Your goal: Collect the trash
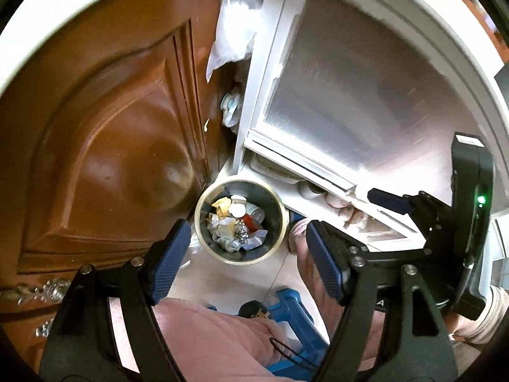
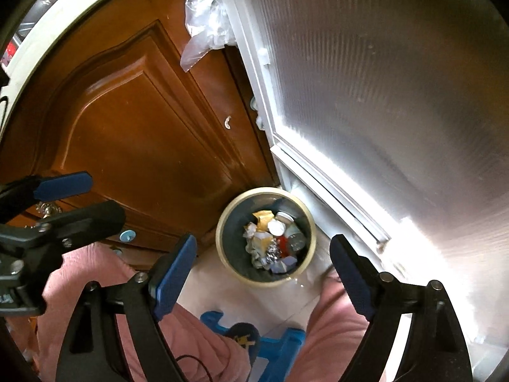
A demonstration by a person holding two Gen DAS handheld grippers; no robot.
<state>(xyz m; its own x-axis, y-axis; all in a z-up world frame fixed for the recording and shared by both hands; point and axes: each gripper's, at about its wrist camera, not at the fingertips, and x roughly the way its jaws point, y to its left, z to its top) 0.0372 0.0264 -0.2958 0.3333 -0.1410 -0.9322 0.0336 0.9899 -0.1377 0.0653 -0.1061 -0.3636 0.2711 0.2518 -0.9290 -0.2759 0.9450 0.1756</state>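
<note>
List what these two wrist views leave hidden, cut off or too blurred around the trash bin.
- Trash bin bottom: both views, buried under crumpled trash.
- Blue stool: both views, cut off by pink-clothed legs and the frame edge.
- Space behind the frosted panel: blurred by the ribbed glass.
- Items under the white cabinet: left wrist view, too small and shadowed.

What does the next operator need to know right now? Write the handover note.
Left tool: open, empty, pointing down over the bin.
Right tool: open, empty, likewise above the bin.
Trash bin: on the floor in the corner between the brown wooden door and the white frosted door; crumpled paper, foil and wrappers already lie inside.
Done: that trash is in the bin; nothing is held.
Left: no loose trash shows on the visible floor; check beyond these views. A clear plastic bag hangs higher up between the doors; whether it is trash is unclear.
</note>
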